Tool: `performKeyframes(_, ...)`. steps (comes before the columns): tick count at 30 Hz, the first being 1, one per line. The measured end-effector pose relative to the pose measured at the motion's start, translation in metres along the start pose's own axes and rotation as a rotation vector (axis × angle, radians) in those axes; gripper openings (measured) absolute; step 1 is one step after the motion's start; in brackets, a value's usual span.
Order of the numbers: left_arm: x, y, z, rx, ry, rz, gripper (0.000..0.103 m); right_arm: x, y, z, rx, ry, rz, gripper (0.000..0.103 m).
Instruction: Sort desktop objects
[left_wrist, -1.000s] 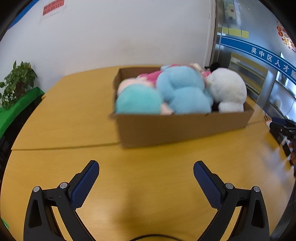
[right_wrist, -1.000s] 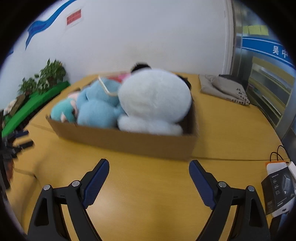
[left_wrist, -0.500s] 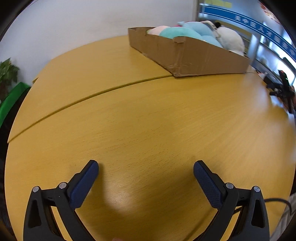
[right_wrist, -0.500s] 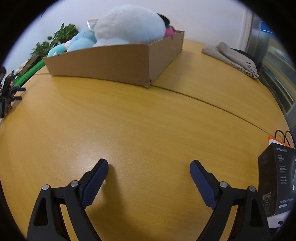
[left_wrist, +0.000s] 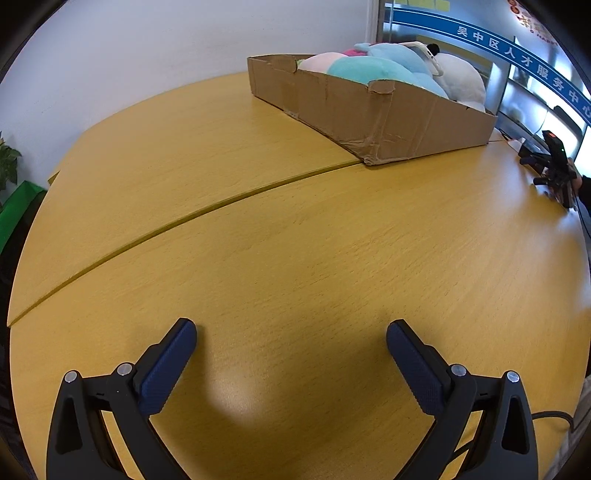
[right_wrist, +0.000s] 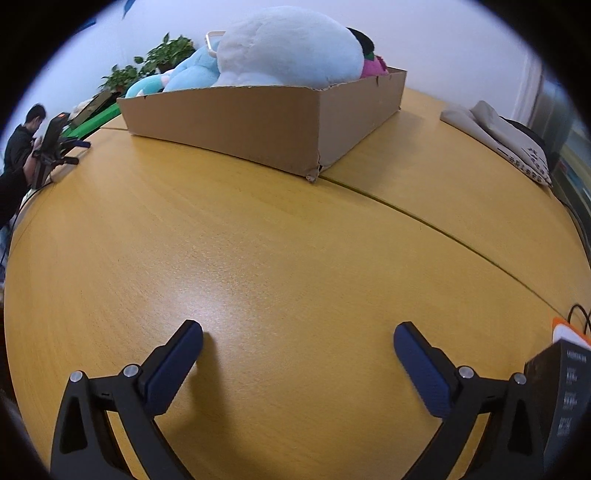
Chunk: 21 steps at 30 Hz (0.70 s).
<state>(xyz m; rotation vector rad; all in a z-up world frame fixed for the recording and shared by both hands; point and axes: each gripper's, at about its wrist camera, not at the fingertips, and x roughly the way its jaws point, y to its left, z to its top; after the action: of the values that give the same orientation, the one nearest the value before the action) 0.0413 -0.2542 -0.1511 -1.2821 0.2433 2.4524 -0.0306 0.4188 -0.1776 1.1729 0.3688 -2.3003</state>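
A shallow cardboard box (left_wrist: 399, 122) full of plush toys stands at the far side of the yellow wooden table (left_wrist: 295, 240). It holds a teal plush (left_wrist: 362, 70), a light blue plush (left_wrist: 402, 55) and a white plush (left_wrist: 461, 79). The box also shows in the right wrist view (right_wrist: 236, 125), with the white plush (right_wrist: 288, 48) on top. My left gripper (left_wrist: 291, 332) is open and empty, low over the table, well short of the box. My right gripper (right_wrist: 297, 334) is open and empty, low over the table.
A black carton (right_wrist: 557, 398) stands just right of my right gripper, with cables behind it. A folded grey cloth (right_wrist: 502, 136) lies at the far right. Potted plants (right_wrist: 147, 70) and a person (right_wrist: 18, 155) are off the table's left. A seam (left_wrist: 184, 218) crosses the tabletop.
Both grippers have dropped from in front of the box to low over the table and drawn back from it. Both stayed open and empty.
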Motion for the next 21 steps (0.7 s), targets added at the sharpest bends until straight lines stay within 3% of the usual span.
performKeyframes(3,0.003,0.002,0.003,0.03,0.0,-0.02,0.103,0.002,-0.009,0.002,-0.05,0.0,0.038,0.103)
performKeyframes(21,0.015,0.01,0.011,0.081,-0.014,-0.043,0.103,0.006,-0.015,0.001,-0.06,-0.007,0.04,0.103)
